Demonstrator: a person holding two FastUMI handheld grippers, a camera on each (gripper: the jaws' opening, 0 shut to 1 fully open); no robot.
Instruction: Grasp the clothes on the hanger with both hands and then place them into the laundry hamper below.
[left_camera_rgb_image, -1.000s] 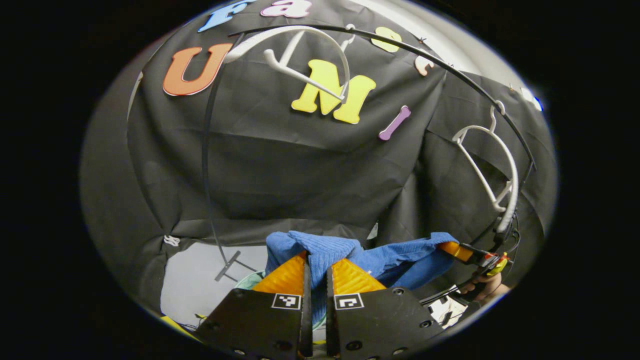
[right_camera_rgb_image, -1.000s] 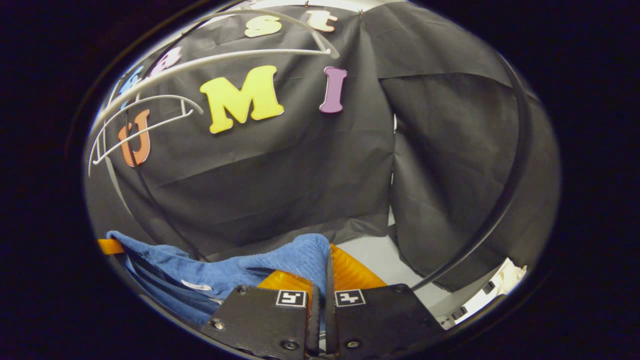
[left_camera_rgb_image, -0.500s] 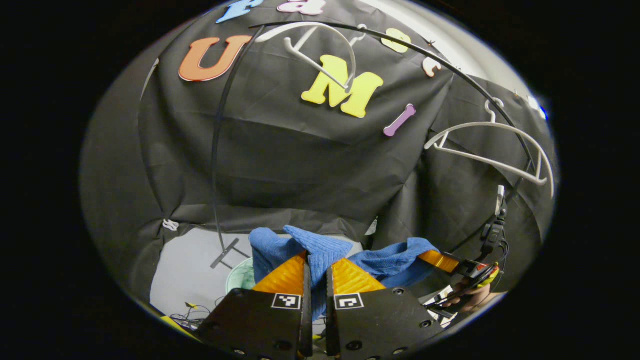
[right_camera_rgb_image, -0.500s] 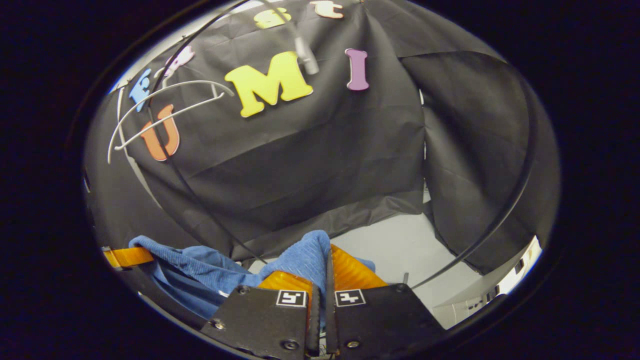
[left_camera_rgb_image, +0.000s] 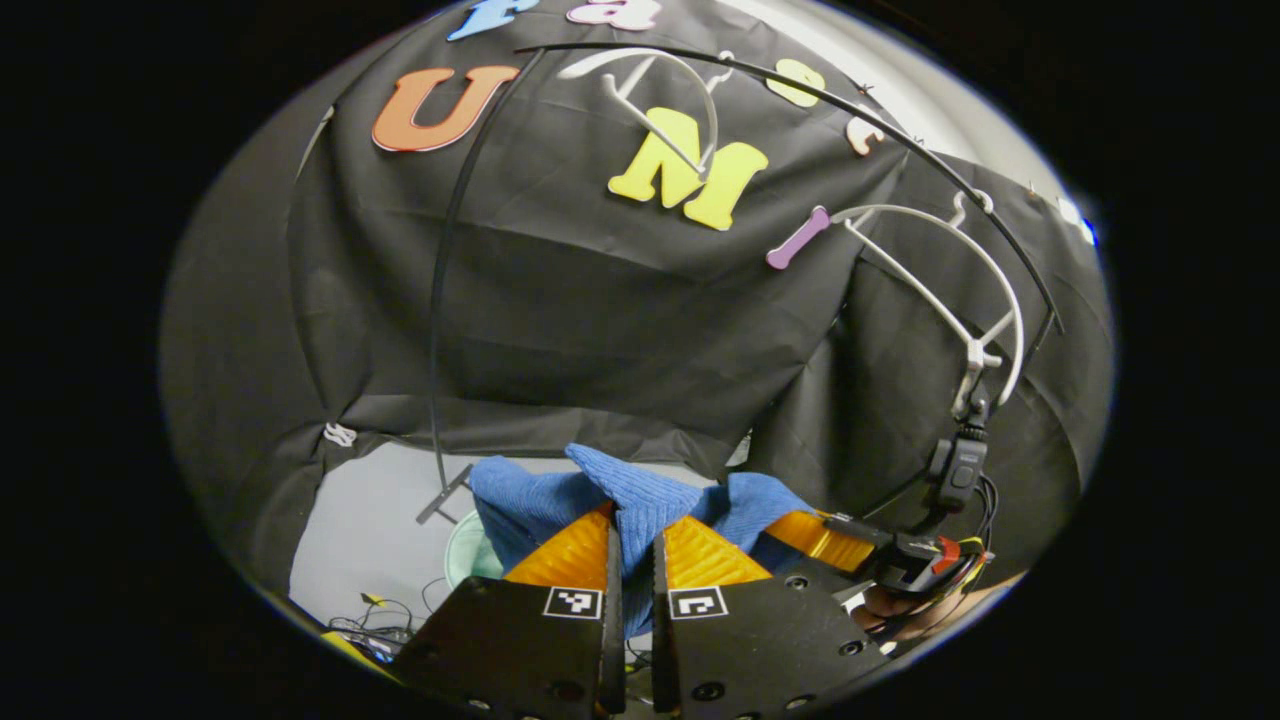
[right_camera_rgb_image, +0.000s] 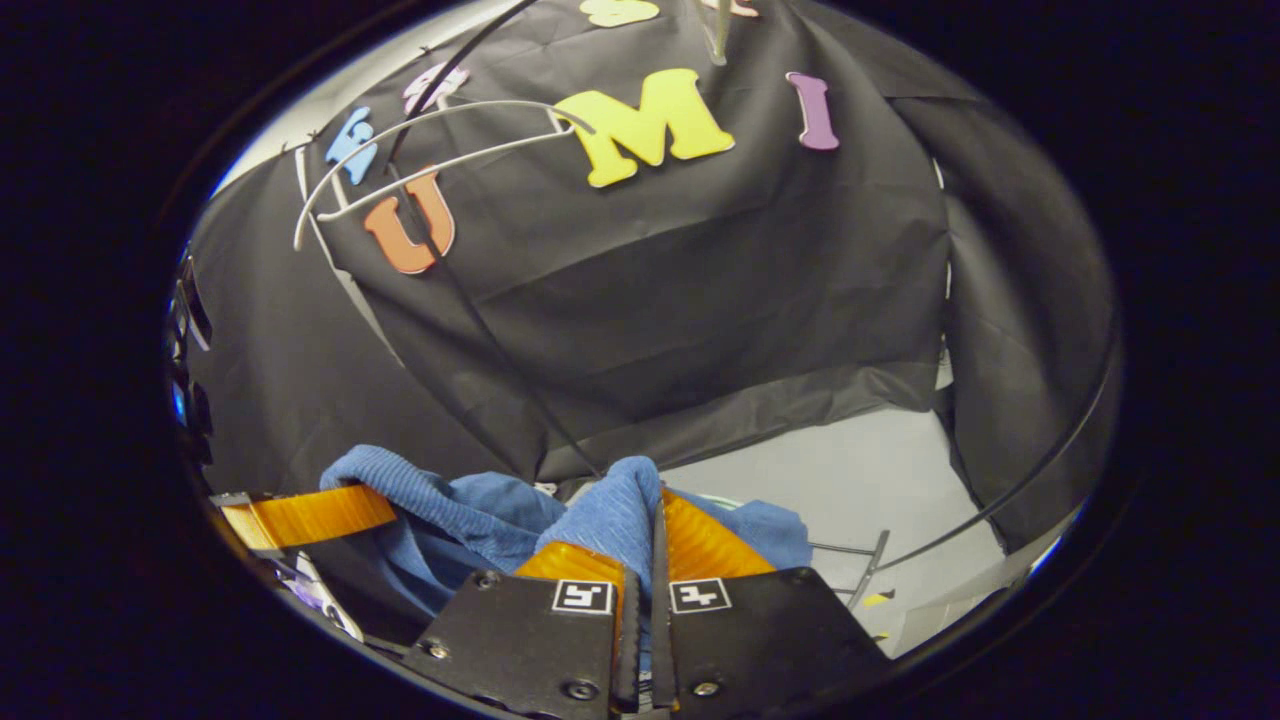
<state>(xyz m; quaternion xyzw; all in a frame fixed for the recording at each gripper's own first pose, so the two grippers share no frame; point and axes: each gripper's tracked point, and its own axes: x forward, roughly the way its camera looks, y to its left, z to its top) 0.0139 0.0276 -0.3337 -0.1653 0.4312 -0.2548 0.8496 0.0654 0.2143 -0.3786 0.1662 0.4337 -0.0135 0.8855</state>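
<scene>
In the left gripper view, the left gripper (left_camera_rgb_image: 633, 535) is pinching a fold of blue cloth (left_camera_rgb_image: 640, 495) between its jaws, which are standing narrow with the fabric pressed between them. The cloth is bunching up above the fingertips and stretching to the right, where the right gripper (left_camera_rgb_image: 815, 535) is reaching in with a hand (left_camera_rgb_image: 905, 615) holding it from below. Whether that gripper's jaws are pressing the cloth cannot be told from this side. Under the cloth, a pale green hamper (left_camera_rgb_image: 465, 545) is peeking out on the grey floor (left_camera_rgb_image: 370, 530). Two white hangers are hanging bare from a black rail (left_camera_rgb_image: 800, 90) that is curving across the top: one hanger (left_camera_rgb_image: 665, 105) near the top middle, the other hanger (left_camera_rgb_image: 950, 280) at the right.

In the right gripper view, the right gripper (right_camera_rgb_image: 645, 535) is holding another fold of the blue cloth (right_camera_rgb_image: 610, 515) in its jaws, which are nearly closed on the fabric. The cloth is sagging leftwards to the left gripper (right_camera_rgb_image: 310, 515), whose finger is touching it at the far end. A white hanger (right_camera_rgb_image: 430, 135) is hanging bare at the upper left. The cloth is hanging in the air between the two grippers, off the hangers.
</scene>
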